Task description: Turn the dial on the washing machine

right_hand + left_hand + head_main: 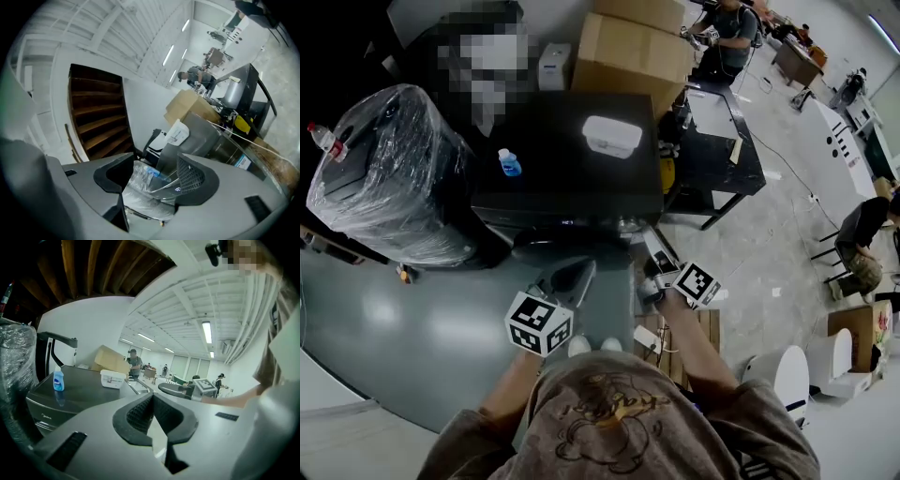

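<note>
The dark washing machine (562, 141) stands in front of me, with a blue bottle (509, 163) and a white box (611, 135) on its lid. A small silvery knob (625, 224) shows at the right end of its front panel. My right gripper (641, 246) is open just short of that corner; in the right gripper view (152, 176) the panel edge with a lit mark lies between its pads. My left gripper (570, 274) hangs lower, in front of the door, apart from the machine. Its pads meet at the tips (152, 401) with nothing held.
A large plastic-wrapped appliance (394, 173) stands left of the machine. Cardboard boxes (633, 47) are stacked behind it. A black table (722, 141) sits at the right, with people farther back and at the right edge. Cables and a wooden pallet (686, 349) lie by my right foot.
</note>
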### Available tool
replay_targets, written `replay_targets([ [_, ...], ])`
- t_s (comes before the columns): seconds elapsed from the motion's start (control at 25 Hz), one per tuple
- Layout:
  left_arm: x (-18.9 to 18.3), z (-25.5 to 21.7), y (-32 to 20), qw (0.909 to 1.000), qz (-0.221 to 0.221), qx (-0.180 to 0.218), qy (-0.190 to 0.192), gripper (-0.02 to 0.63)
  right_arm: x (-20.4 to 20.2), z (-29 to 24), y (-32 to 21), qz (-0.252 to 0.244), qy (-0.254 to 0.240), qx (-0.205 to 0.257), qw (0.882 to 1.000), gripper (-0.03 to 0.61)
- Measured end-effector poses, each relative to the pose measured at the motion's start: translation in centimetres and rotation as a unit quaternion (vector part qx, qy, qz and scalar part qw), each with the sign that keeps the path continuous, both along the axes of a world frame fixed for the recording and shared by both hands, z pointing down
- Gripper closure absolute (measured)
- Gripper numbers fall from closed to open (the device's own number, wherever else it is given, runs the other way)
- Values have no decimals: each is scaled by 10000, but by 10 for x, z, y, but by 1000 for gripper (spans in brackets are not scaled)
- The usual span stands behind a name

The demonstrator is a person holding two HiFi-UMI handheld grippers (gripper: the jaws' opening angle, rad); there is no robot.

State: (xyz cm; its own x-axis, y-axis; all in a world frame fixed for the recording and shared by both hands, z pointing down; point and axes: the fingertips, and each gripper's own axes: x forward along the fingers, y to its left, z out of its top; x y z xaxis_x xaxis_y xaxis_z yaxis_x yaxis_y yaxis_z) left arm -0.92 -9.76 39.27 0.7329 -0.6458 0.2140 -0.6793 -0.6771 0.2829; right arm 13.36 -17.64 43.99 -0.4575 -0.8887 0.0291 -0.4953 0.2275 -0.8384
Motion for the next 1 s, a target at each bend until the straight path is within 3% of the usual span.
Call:
replay_targets([
  [0.24,-5,-18,9,9998,102,8,141,621,-9,-42,52,-454,1110,440,9918,316],
  [0.36,-10,-20,16,9998,167,-22,109,621,-11,-56,77,-593,1941,649,9770,316],
  [0.56,-16,-17,26,9999,114,58,-15,621,-23,-69,114,-774,2822,1155,9492,316],
  [0.6,-17,-16,27,9999,69,96,-39,621,-26,-69,119,-751,3016,1290,9417,334],
  [0.68,-21,-15,28,9998,-85,151,-22,621,-30,-69,128,-683,3302,1534,9289,433],
  [0.84,-28,-9,32,9993,-308,185,128,621,-36,-61,140,-684,3567,1772,9147,547],
  [0.92,-30,-5,36,9991,-329,231,139,621,-38,-55,145,-692,3711,1835,9077,574],
  [1.0,-32,-2,37,9987,-378,309,140,621,-39,-49,148,-705,3704,1819,9082,577],
])
